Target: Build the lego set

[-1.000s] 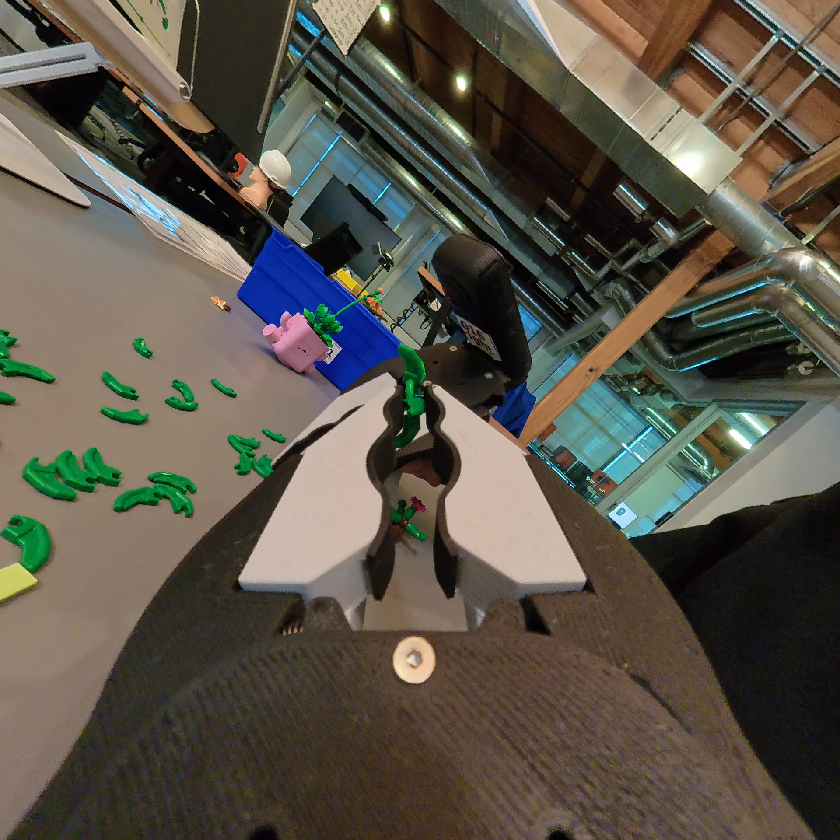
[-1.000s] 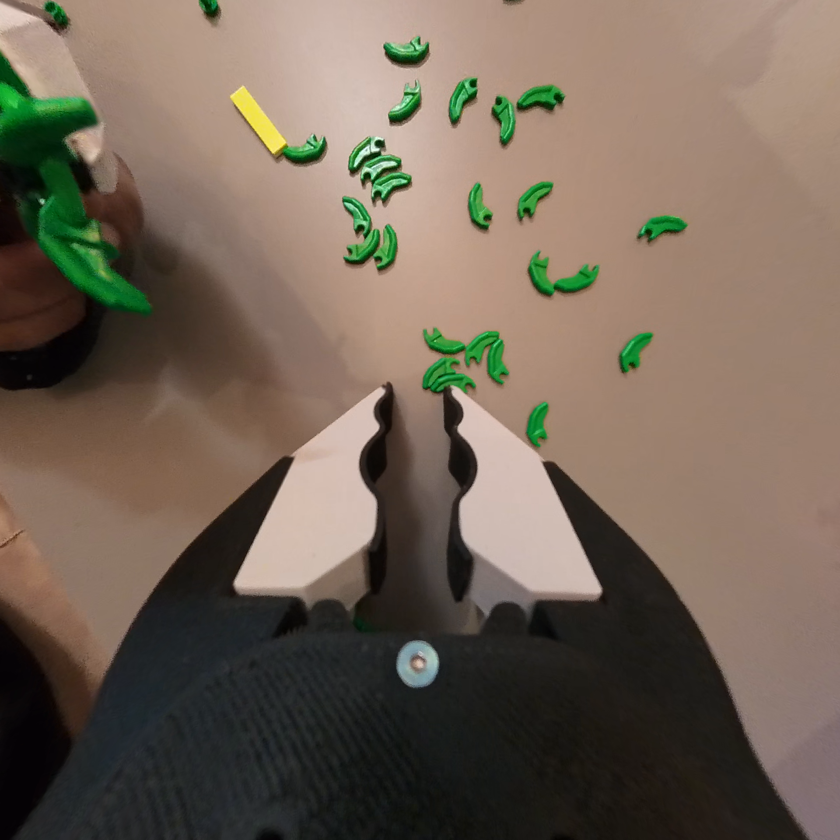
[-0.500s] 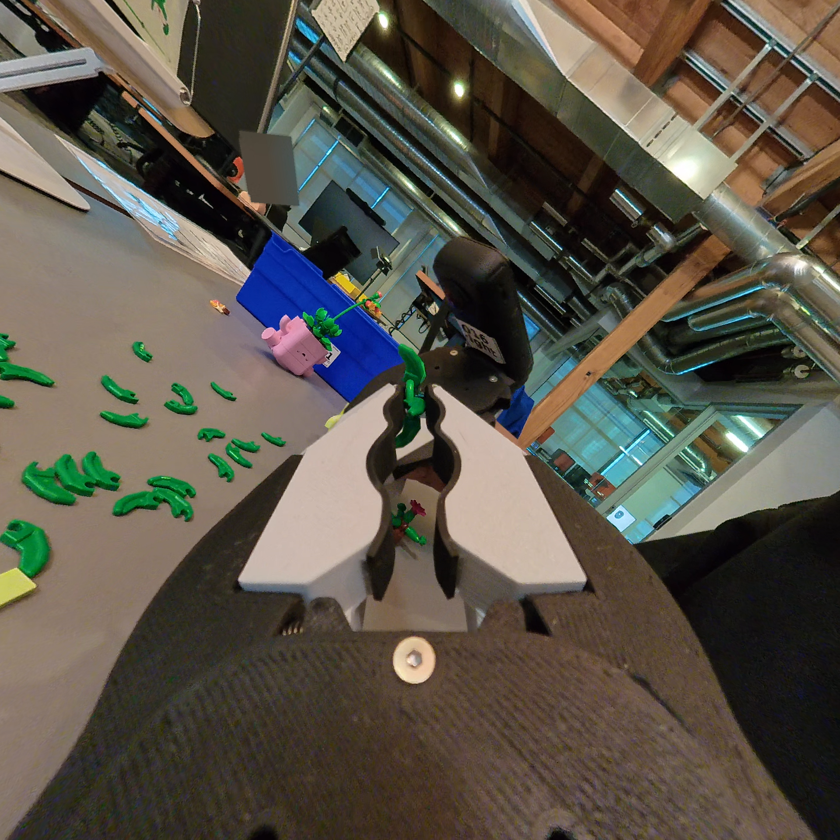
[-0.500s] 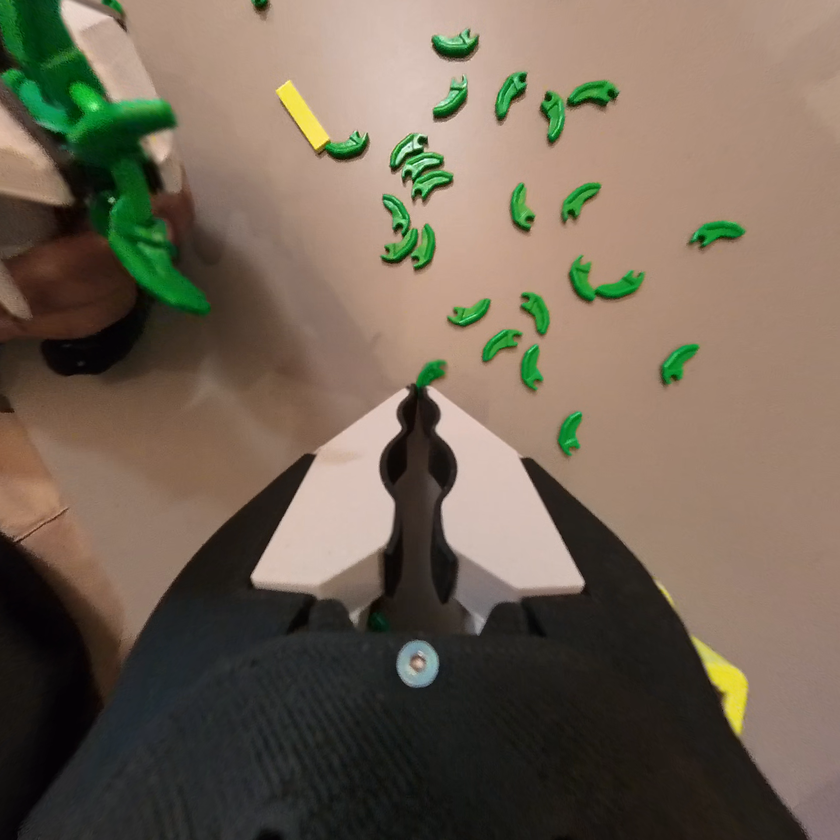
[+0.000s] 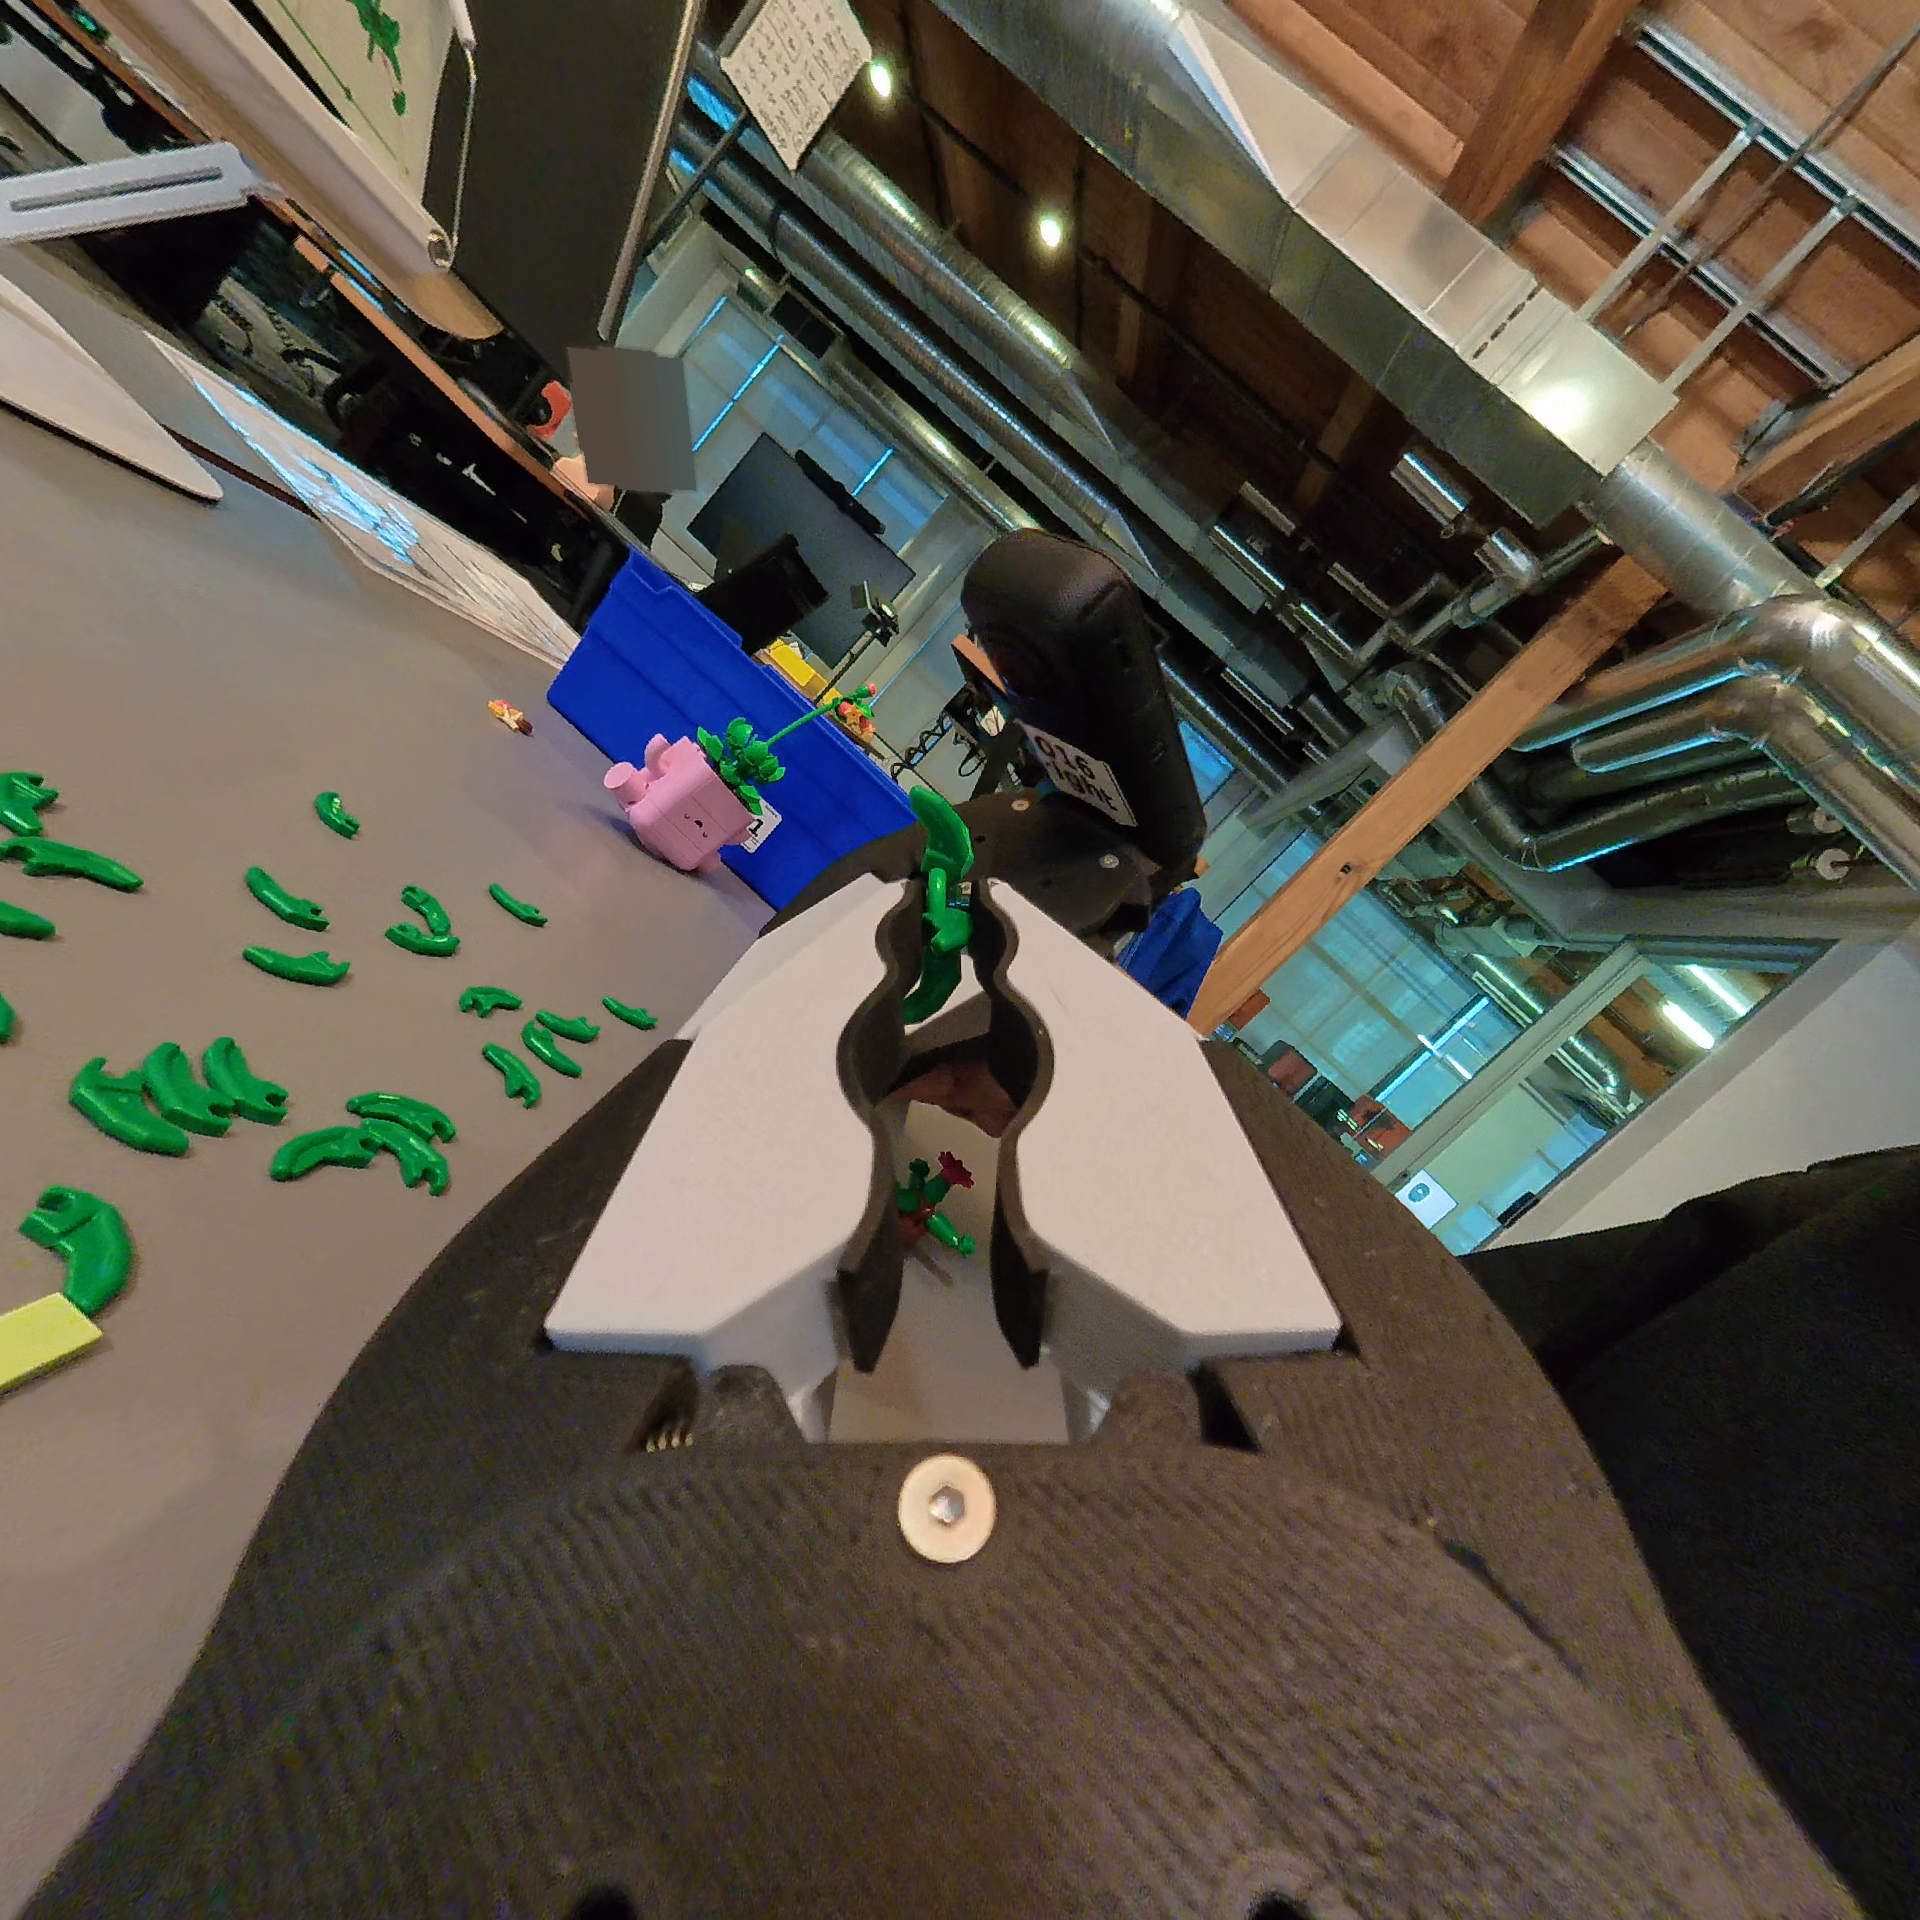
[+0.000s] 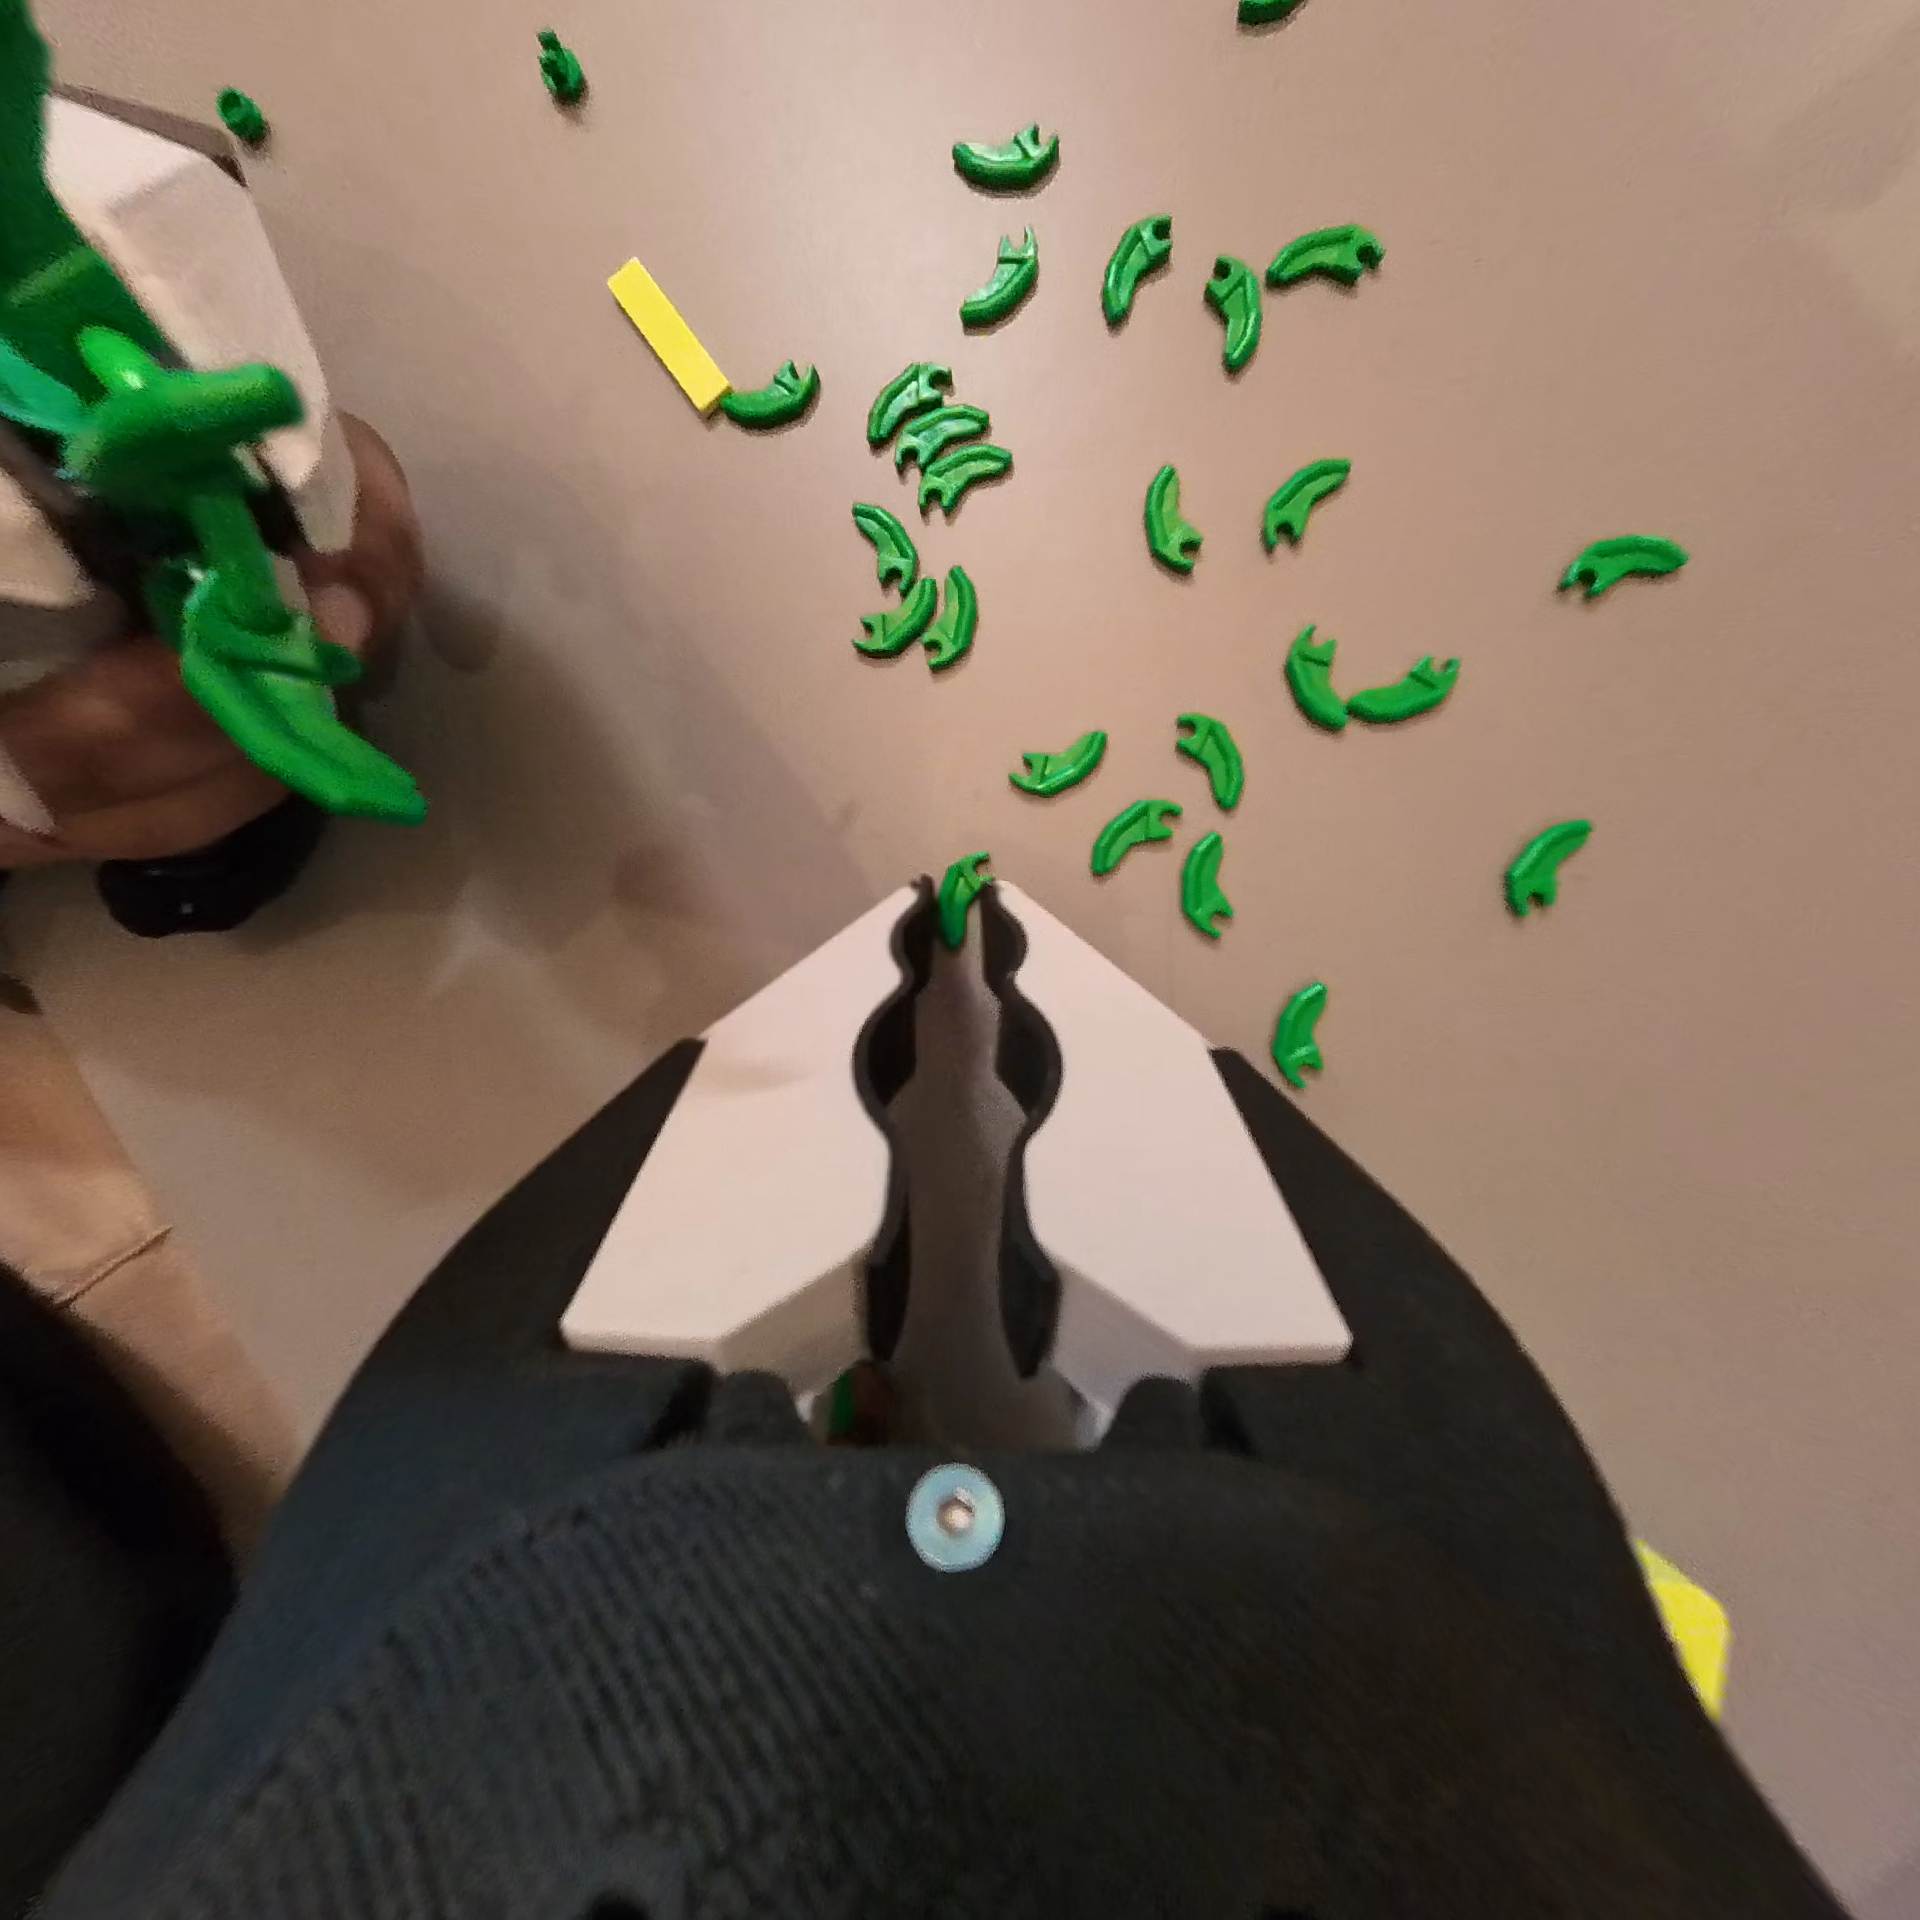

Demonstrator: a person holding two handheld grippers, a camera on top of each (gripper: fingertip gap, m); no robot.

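Right claw (image 6: 954,902) pinched on one small green leaf (image 6: 958,891) by its tip, just above grey counter (image 6: 623,831). Left claw (image 5: 940,894) clamped on green stem (image 5: 940,914), raised at near left. Shallow grip; leaf could twist or drop among loose leaves (image 6: 930,436) while joining.

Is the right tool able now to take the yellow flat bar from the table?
Probably not: the right tool is already shut on a green leaf piece. The yellow flat bar lies uncovered, though one loose leaf touches its end.
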